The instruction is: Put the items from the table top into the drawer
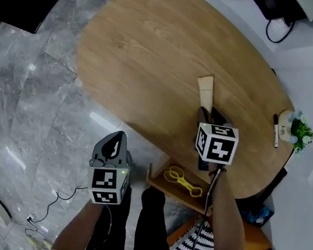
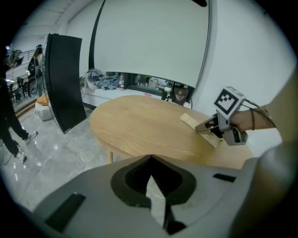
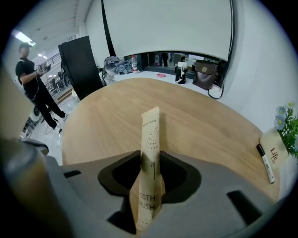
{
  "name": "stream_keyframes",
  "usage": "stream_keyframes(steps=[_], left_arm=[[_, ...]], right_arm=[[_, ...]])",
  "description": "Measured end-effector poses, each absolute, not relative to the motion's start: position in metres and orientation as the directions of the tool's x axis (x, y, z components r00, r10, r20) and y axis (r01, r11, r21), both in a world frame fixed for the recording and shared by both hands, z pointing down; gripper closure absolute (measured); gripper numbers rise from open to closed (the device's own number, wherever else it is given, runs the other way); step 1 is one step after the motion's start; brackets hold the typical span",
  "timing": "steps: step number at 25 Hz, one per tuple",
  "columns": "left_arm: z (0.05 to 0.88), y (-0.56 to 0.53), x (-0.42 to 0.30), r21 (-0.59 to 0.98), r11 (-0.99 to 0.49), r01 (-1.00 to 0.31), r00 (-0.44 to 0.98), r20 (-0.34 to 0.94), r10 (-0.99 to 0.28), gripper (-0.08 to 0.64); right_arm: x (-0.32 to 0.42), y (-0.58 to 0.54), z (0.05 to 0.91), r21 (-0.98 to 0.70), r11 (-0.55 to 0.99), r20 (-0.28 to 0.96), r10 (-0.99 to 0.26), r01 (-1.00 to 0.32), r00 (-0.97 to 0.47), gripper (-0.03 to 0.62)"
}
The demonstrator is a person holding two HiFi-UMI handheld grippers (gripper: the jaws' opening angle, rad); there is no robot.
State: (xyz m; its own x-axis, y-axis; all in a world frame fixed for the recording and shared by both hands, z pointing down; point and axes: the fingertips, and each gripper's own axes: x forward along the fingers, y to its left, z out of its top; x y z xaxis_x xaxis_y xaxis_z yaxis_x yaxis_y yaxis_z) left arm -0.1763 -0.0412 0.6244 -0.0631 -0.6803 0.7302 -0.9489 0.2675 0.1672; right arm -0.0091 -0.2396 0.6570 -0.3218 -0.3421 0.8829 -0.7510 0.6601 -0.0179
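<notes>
Tan paper toothbrush packet (image 3: 151,135) is pinched between the jaws of the right gripper (image 3: 150,158); its printed end sits behind the pads and its far end reaches out ahead of them along the wooden table (image 3: 107,121); a black marker (image 3: 265,163) lies well off to the right of those jaws; the left gripper (image 2: 150,160) has its jaws together on nothing, with the table ahead of them; the open drawer (image 1: 156,181), holding a yellow scissor-shaped tool (image 1: 181,181), sits behind the right jaws.

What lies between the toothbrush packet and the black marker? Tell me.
Only bare table top lies between the toothbrush packet and the black marker; the right gripper view shows it.
</notes>
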Motion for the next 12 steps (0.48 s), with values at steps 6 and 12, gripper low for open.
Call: stream_keyframes(steps=[6,12], left_arm=[[0.628,-0.0343,-0.1786,0.16,0.274,-0.948,-0.069,0.738,-0.672,0.56],[0.6257,-0.0335,-0.1731,0.162,0.274,-0.948,-0.069,0.736,-0.674,0.56]], right_arm=[[-0.009,-0.2396,0.656,-0.013,0.655,0.88,-0.352,-0.755,-0.32,0.511],[-0.0069,-0.2362,0.6495,-0.017,0.65,0.872,-0.362,-0.76,-0.329,0.545]])
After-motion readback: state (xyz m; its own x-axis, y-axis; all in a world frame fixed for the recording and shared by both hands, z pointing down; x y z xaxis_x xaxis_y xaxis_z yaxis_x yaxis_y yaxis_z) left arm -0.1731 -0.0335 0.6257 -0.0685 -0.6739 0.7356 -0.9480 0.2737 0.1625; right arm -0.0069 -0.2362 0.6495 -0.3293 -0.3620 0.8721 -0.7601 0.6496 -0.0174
